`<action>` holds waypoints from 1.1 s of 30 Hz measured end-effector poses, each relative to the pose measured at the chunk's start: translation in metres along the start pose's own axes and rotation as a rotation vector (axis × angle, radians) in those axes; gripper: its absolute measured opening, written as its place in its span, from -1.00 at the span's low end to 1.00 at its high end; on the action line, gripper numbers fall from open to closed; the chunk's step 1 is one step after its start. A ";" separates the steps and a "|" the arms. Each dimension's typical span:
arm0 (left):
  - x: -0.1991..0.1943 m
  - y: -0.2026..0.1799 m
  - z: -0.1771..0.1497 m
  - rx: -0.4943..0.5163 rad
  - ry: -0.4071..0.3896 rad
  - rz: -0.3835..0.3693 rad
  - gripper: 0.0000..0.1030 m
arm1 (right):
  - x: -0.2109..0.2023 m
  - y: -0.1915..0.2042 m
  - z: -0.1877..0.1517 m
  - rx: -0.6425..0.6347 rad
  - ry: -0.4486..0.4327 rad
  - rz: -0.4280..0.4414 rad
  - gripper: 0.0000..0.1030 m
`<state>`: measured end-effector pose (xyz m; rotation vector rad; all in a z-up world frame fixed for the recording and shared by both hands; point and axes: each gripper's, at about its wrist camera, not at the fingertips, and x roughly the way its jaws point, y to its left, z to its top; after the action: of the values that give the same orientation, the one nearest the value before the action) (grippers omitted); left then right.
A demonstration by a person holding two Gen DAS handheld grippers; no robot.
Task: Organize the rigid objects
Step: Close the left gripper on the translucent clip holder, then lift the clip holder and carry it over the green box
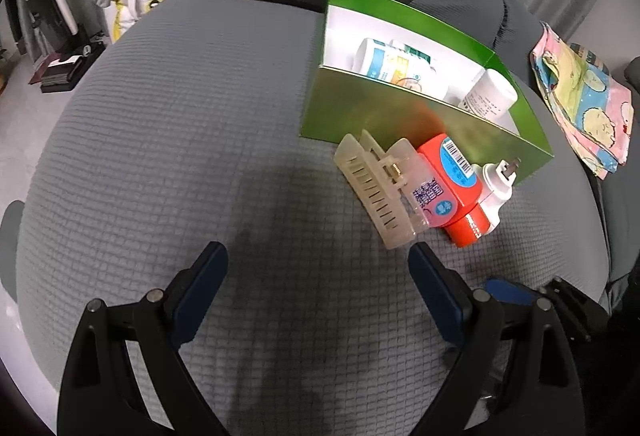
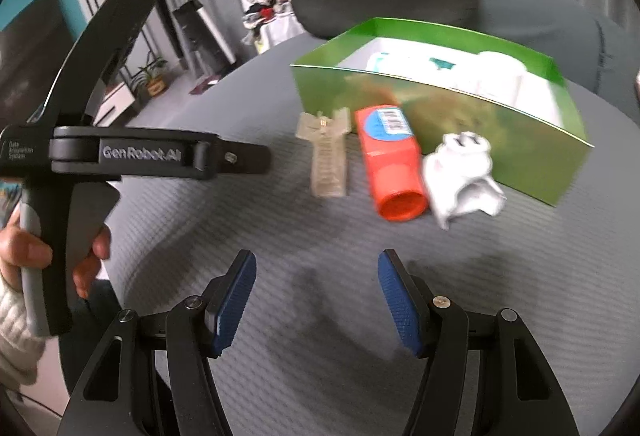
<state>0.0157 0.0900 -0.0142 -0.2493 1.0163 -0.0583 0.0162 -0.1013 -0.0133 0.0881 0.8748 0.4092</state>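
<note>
Green box: front wall hides the lower parts of the white bottles inside. Before it lie clip, orange bottle with illegible barcode label, and white plug, blurred. Left gripper, marked "GenRobot.AI", and right gripper: both spread, empty.

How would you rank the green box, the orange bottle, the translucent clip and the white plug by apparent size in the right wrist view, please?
1. green box, by far the largest.
2. orange bottle.
3. white plug, blurred, so its outline is uncertain.
4. translucent clip, close to the plug in apparent size; I would not rank those two firmly.
</note>
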 end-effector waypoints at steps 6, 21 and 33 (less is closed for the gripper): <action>0.013 0.005 0.014 -0.014 0.023 -0.082 0.78 | 0.027 0.004 0.019 -0.009 -0.022 -0.017 0.25; 0.045 0.002 0.034 0.015 0.059 -0.151 0.74 | 0.066 0.008 0.046 0.021 -0.022 -0.055 0.17; 0.047 -0.012 0.031 0.096 0.070 -0.145 0.14 | 0.064 0.003 0.036 0.035 0.016 0.017 -0.44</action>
<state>0.0679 0.0763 -0.0348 -0.2341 1.0611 -0.2483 0.0791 -0.0706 -0.0366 0.1250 0.8973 0.4109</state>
